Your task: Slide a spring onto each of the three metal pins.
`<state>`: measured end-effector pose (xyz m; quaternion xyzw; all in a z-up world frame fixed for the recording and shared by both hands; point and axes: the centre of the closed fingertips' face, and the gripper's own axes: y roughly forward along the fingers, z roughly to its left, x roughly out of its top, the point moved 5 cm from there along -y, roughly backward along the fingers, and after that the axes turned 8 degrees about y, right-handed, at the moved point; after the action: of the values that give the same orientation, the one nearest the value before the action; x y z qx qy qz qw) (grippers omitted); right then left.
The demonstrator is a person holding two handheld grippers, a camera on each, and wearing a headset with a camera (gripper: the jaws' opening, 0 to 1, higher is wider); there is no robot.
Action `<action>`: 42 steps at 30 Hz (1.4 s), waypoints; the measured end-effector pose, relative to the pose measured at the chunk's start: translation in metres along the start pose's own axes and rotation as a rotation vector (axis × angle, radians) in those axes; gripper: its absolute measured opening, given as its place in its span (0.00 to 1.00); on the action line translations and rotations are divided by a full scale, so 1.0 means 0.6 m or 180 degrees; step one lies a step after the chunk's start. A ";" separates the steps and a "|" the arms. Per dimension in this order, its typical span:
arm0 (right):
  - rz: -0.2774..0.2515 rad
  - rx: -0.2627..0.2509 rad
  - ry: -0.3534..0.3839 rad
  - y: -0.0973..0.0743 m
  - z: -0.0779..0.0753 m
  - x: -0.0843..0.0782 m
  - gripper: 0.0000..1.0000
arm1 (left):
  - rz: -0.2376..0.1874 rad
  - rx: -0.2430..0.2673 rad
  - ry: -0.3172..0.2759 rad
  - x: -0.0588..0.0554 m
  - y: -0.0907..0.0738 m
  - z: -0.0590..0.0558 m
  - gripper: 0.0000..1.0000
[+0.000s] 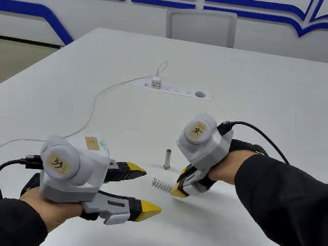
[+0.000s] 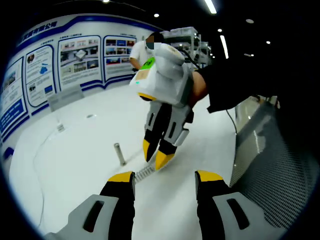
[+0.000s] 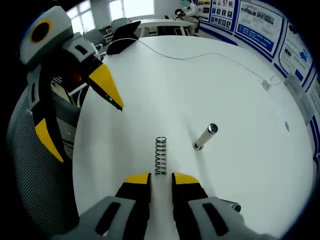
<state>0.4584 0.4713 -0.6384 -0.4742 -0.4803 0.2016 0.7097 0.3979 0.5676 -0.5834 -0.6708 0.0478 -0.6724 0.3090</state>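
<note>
A small coiled wire spring (image 1: 162,185) lies on its side on a white table (image 1: 246,102). The coil is thin, bright metal, open-wound and straight. Just beyond it stands one metal pin (image 1: 167,159), a short smooth cylinder, upright on its base, with a flat, shiny top. Spring and pin are near each other but apart.

The right gripper (image 1: 179,190) points down at the spring's end. Its black jaws have yellow tips and stand only a narrow gap apart with nothing clamped between them. In the right gripper view the spring's near end sits just at that gap; whether it touches the tips cannot be told. The left gripper (image 1: 142,188) hovers to the left of the spring with its yellow-tipped jaws spread wide and empty. Both grippers have rounded, light grey plastic bodies and are held by hands in dark sleeves (image 1: 287,200).

The tabletop is smooth, matte and broad. Farther back a flat white power strip (image 1: 174,90) is set into it, with a small white adapter (image 1: 156,82) plugged in and a thin pale cable (image 1: 102,92) trailing left. A grey chair (image 1: 201,26) stands at the far edge. The wall (image 1: 102,15) is white with curved blue bands; the left gripper view shows posters (image 2: 75,55) and a grey mesh chair back (image 2: 270,165).
</note>
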 end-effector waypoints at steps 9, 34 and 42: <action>-0.0042 0.0001 0.0088 0.017 0.002 -0.004 0.15 | 0.0007 0.0001 -0.0007 -0.001 0.000 0.000 0.49; -0.0078 -0.0142 -0.0158 -0.034 0.012 0.026 0.12 | 0.0012 -0.0004 -0.0001 -0.001 0.001 -0.001 0.49; -0.0013 -0.0147 -0.0176 -0.047 0.010 0.030 0.12 | 0.0004 -0.0002 -0.0001 -0.001 0.000 -0.001 0.49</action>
<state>0.4568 0.4744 -0.6046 -0.4837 -0.5053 0.2020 0.6855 0.3974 0.5676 -0.5839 -0.6710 0.0484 -0.6721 0.3093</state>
